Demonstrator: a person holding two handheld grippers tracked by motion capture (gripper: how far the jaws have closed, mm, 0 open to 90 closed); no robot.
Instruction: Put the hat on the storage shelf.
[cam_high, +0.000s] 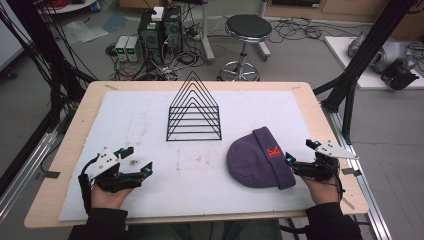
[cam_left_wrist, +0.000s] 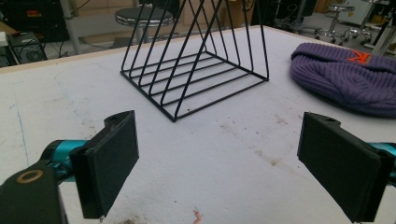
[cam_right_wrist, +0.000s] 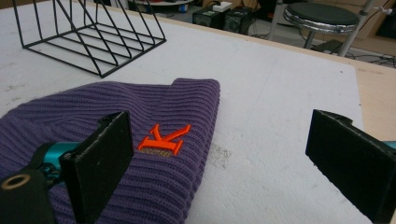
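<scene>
A purple knit beanie (cam_high: 257, 159) with an orange K logo lies flat on the white mat at the right; its folded cuff (cam_right_wrist: 163, 158) faces my right gripper. My right gripper (cam_high: 302, 152) stands open at the beanie's cuff edge, the left jaw over the cuff and the right jaw over bare mat. My left gripper (cam_high: 134, 160) rests open on the mat at the left, nothing between its jaws. The beanie (cam_left_wrist: 345, 77) lies off to the right in the left gripper view.
A black wire rack (cam_high: 194, 109) with triangular dividers stands at the mat's middle back, also seen as the rack (cam_left_wrist: 196, 60) and the rack (cam_right_wrist: 88, 37). The white mat (cam_high: 150, 120) covers a wooden table. A stool (cam_high: 247, 30) and computers stand on the floor beyond.
</scene>
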